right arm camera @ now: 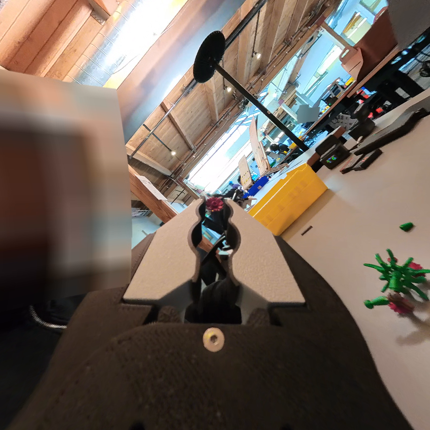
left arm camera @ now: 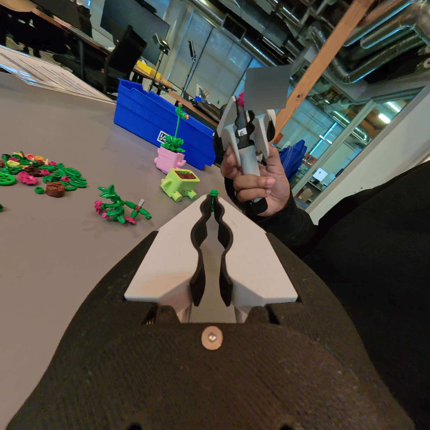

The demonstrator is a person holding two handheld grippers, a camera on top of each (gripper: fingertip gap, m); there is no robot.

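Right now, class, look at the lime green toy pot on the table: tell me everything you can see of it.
The lime pot is a small square toy planter of glossy plastic bricks, with a brown soil top showing a speck of green, a loop handle on its left side and two round feet in front. It sits tilted on the grey table, just in front of the pink pot. Whether the two touch is unclear. No tongs hold it.

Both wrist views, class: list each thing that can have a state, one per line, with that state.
Left tongs: shut on a small green stem piece.
Right tongs: raised off the table, shut on a magenta flower.
Pink pot: upright, planted.
Lime pot: tilted, soil only.
Leafy sprig: lying flat.
Blue bin: open-topped.
Yellow bin: contents unseen.
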